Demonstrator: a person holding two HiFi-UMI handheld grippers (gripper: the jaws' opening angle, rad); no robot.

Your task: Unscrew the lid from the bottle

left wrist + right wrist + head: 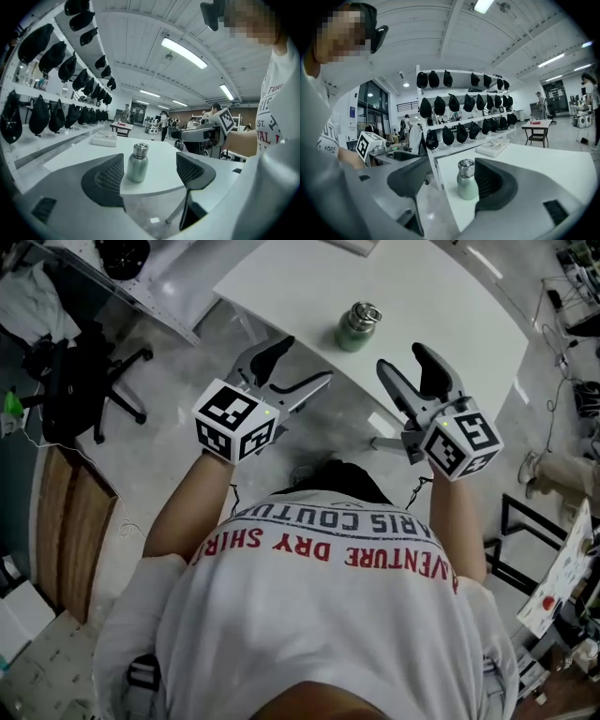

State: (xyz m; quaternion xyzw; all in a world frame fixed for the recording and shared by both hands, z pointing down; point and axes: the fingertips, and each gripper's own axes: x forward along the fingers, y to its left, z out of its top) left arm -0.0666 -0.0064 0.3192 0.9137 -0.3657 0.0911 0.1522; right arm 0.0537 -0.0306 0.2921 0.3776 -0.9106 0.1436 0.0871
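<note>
Head view: bottle (355,329) upright on desk (441,296), lid (366,312) on; left hand-held gripper (298,367), right hand-held gripper (406,362) both wide apart, empty, near bottle.

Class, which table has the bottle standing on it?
The large white table close by: the bottle stands near its edge. The small dark-legged table stands far behind.

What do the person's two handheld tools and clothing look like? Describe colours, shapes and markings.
The left tool and right tool match: light grey bodies, two dark, curved, textured pads, and a white cube bearing black square markers at the rear. The person wears a white short-sleeved T-shirt with red and dark lettering.
</note>
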